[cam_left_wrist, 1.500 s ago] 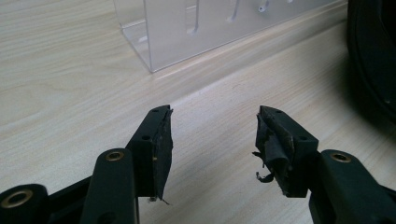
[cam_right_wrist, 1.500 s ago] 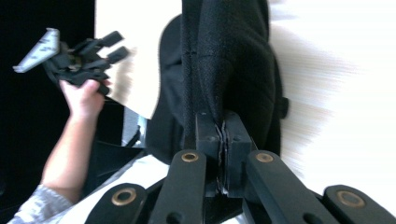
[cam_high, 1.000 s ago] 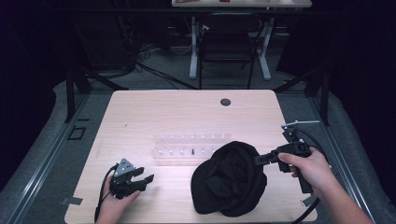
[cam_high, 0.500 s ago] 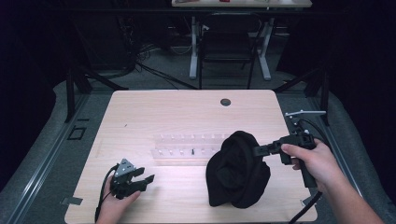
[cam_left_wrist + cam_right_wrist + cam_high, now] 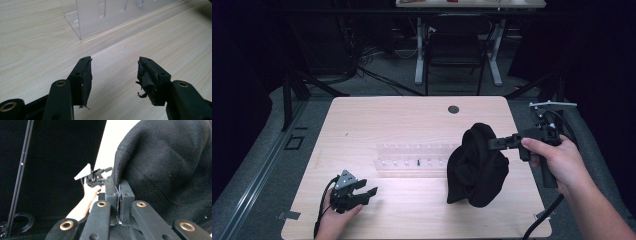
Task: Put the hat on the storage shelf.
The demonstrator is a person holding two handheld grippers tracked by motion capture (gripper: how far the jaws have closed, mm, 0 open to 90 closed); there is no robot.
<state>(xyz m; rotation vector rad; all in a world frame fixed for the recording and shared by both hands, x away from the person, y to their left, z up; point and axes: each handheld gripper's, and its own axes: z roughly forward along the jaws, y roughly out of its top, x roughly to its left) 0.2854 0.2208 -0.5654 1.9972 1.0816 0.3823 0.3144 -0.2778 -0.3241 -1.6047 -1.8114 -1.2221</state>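
The right tool [image 5: 492,144], pressed together on the edge of the black hat [image 5: 477,167], had lifted it off the worktop [image 5: 412,115] at the right, while the left tool [image 5: 364,192] rested spread and empty at the near left.

My black cap [image 5: 477,167] covers the right end of the clear rack [image 5: 412,155]. Small dark item [image 5: 418,162] in rack: too small to ID. Right gripper view: cap [image 5: 170,165] cut off by top/right edges.
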